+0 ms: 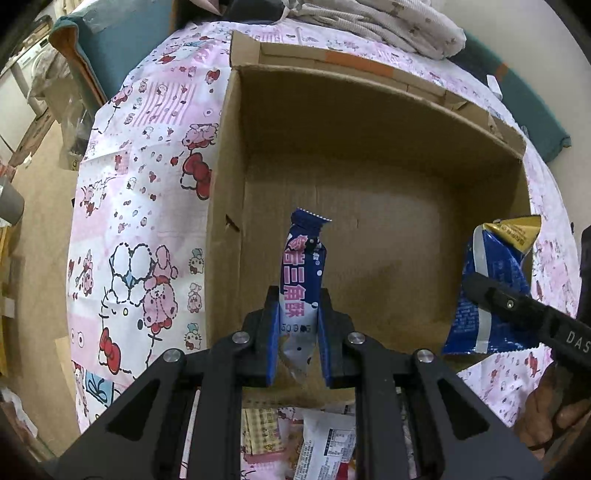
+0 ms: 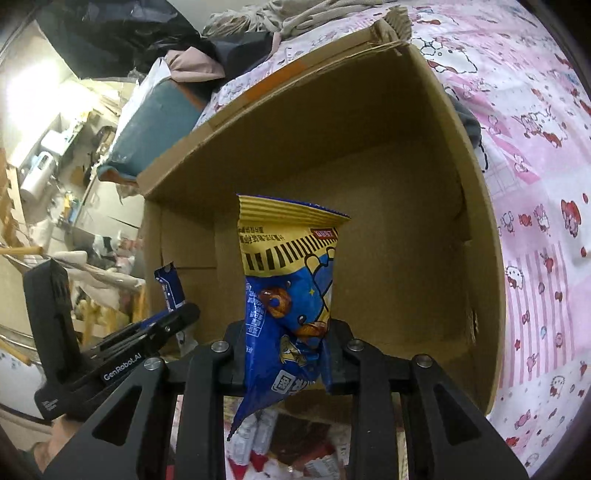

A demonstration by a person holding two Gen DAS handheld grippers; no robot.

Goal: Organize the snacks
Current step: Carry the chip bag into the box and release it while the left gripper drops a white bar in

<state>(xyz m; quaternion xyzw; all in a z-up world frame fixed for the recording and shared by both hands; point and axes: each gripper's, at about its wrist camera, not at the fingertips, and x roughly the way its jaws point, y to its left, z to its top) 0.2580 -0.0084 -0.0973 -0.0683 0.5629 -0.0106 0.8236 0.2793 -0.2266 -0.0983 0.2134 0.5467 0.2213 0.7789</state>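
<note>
1. the cardboard box [image 1: 369, 155] sits open-topped on a pink cartoon-print cloth [image 1: 147, 184]. its brown floor and inner walls are bare; no snack lies inside it in either view.
2. the left gripper [image 1: 297, 314] is clamped on a slim navy-and-white snack packet [image 1: 301, 273]. the packet stands upright between the blue pads, with its crimped top end above the box floor, near the box's left wall.
3. the right gripper [image 2: 286, 332] is clamped on a blue-and-yellow snack bag [image 2: 291, 266]. the bag is upright, its yellow sealed edge on top, and it is held over the box opening, not touching the floor.
4. in the left wrist view, the blue-and-yellow snack bag appears at the box's right side, gripped by the right gripper's black finger.
5. more snack packets [image 1: 325, 443] lie on the cloth just outside the box's near wall, beneath both grippers.
6. folded fabric [image 1: 388, 22] lies beyond the box's far wall.
</note>
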